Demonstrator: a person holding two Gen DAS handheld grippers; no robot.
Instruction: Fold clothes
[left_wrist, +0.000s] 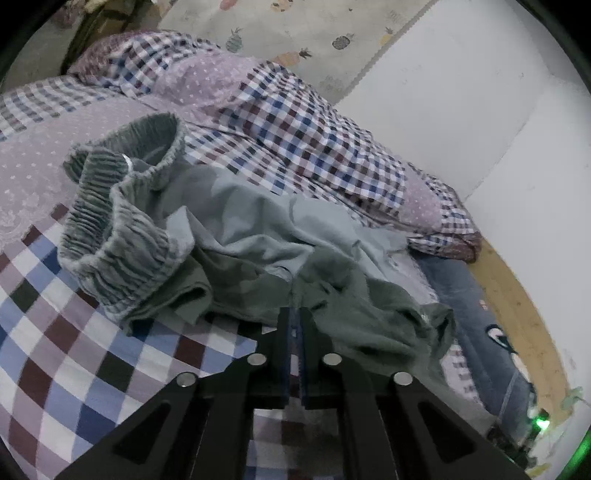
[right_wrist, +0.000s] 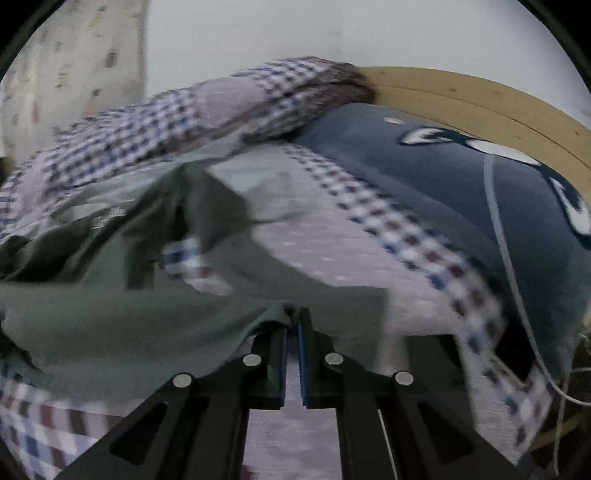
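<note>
One crumpled grey-green garment lies on a bed covered in checked bedding, its gathered waistband at the near left. A heaped checked quilt crowds the far side; a dark blue pillow and wooden headboard close off the right. Open bedding remains near left. Two tools, both low and pointing forward. The left tool is closed to a narrow gap, pinching the garment's near edge. The right tool is likewise nearly closed on a green fabric edge, in a blurred view.

Left gripper and right gripper, fingers together
</note>
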